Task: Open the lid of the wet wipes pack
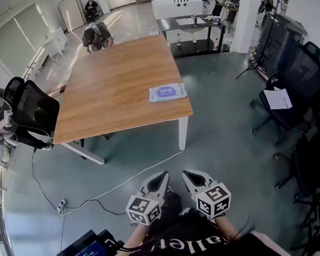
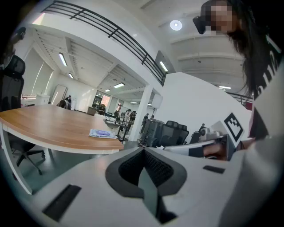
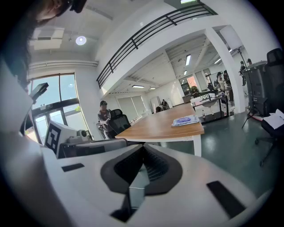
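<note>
Close to the body, side by side, the white plastic left gripper (image 1: 162,177) and right gripper (image 1: 188,176) each hold their ribbed black jaws pressed together with nothing between them. Beyond them spreads a glossy grey-green floor (image 1: 226,131). Well ahead, the flat, soft, pale-blue wet wipes pack (image 1: 167,92) lies on the smooth rectangular wooden table (image 1: 113,84), near the table's closest right corner.

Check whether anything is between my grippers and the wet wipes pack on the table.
Nothing visible blocks the grippers. The wet wipes pack lies alone near a corner of the table, and only open floor separates it from the shut left gripper and right gripper. A cable crosses that floor, low down.
</note>
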`<state>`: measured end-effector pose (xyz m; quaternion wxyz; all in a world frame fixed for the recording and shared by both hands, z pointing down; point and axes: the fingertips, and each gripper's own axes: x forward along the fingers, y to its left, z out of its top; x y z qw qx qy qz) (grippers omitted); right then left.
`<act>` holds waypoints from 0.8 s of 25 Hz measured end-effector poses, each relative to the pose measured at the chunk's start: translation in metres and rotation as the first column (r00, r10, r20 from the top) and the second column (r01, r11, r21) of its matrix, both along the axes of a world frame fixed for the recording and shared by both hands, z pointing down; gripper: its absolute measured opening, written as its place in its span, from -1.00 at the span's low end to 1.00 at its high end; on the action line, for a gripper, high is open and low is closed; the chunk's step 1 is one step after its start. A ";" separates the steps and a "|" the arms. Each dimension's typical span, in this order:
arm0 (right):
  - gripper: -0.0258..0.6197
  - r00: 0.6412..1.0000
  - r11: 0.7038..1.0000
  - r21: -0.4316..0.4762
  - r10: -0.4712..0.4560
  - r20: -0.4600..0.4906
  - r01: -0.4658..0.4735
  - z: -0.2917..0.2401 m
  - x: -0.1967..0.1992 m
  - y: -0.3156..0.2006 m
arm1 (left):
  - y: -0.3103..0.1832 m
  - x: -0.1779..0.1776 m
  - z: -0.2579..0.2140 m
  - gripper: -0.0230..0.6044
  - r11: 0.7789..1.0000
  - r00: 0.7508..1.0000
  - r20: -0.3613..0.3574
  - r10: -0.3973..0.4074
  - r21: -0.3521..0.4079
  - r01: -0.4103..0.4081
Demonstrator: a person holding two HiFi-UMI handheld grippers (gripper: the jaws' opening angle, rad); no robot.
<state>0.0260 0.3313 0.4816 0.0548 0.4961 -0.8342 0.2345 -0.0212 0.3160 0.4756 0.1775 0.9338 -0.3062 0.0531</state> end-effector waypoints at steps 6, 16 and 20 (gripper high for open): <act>-0.89 1.000 1.000 0.001 -0.006 -0.001 0.006 -0.010 0.001 -0.052 | -0.053 0.002 -0.011 -0.93 1.000 1.000 0.002 0.005 0.012 -0.005; -0.89 1.000 1.000 -0.027 -0.013 0.018 0.013 -0.019 -0.019 -0.144 | -0.144 -0.014 -0.012 -0.93 1.000 1.000 -0.015 0.020 -0.002 -0.020; -0.89 1.000 0.999 -0.043 0.006 -0.011 -0.006 -0.016 -0.015 -0.166 | -0.164 -0.016 0.000 -0.93 0.999 0.999 -0.017 0.036 -0.039 -0.036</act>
